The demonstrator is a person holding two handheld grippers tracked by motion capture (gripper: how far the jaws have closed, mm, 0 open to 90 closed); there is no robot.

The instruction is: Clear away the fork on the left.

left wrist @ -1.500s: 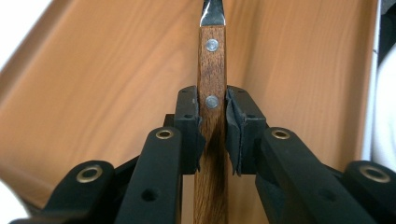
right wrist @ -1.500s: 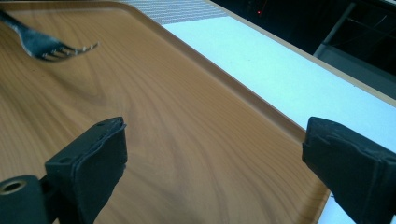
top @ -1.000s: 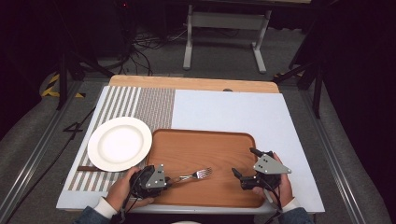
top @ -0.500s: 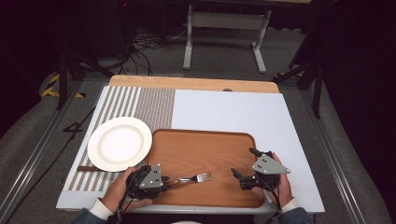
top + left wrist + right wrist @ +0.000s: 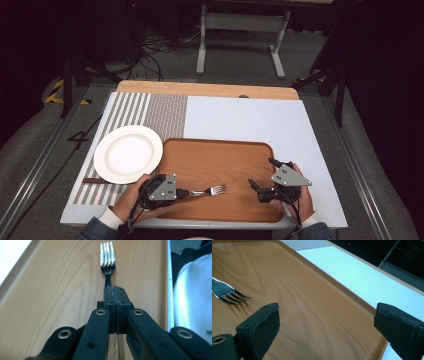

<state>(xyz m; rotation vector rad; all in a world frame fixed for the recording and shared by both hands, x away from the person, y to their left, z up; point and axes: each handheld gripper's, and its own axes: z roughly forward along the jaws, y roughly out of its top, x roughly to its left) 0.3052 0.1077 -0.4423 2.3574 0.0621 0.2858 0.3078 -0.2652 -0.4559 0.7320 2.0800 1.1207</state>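
My left hand-held gripper [image 5: 116, 293] has just been closing and now clamps the handle of the fork [image 5: 107, 257], which lies low in the middle of the high view on the wooden tray [image 5: 220, 155], tines toward my right hand-held gripper [image 5: 262, 175], whose jaws stand wide apart with nothing between them. I'd judge the fork light, stiff, slick polished metal; the narrow handle is the place to grip. The round white plate [image 5: 128, 153] looks glossy and breakable
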